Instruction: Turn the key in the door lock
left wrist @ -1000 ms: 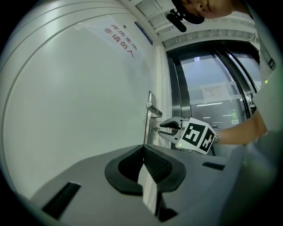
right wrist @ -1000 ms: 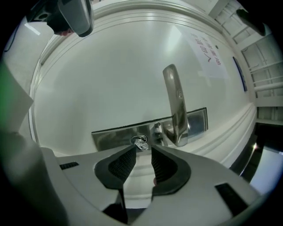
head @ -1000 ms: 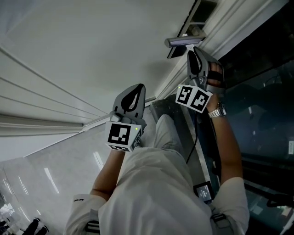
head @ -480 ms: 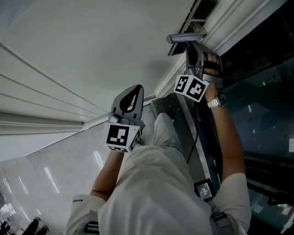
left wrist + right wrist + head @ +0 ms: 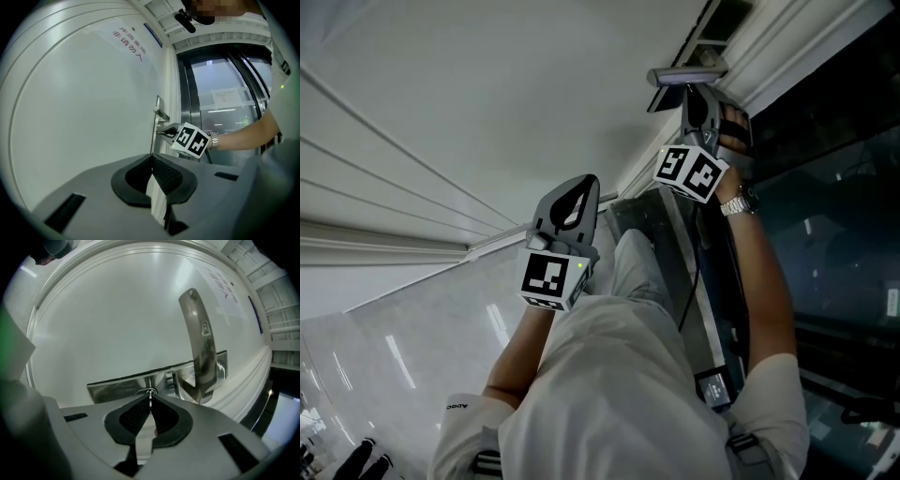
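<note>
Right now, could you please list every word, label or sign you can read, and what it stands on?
"库房重地 非请勿入": red lettering on the white door.
Blue sign beside it: too small to read.
Paper notice on the glass: blurred.
Stamp on the door handle: unreadable.
Sleeve print: too small.

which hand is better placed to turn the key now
Right. The right claw sits at the lock plate, and its jaws have just been closing on the key. The left claw is shut, empty, back from the door.
</note>
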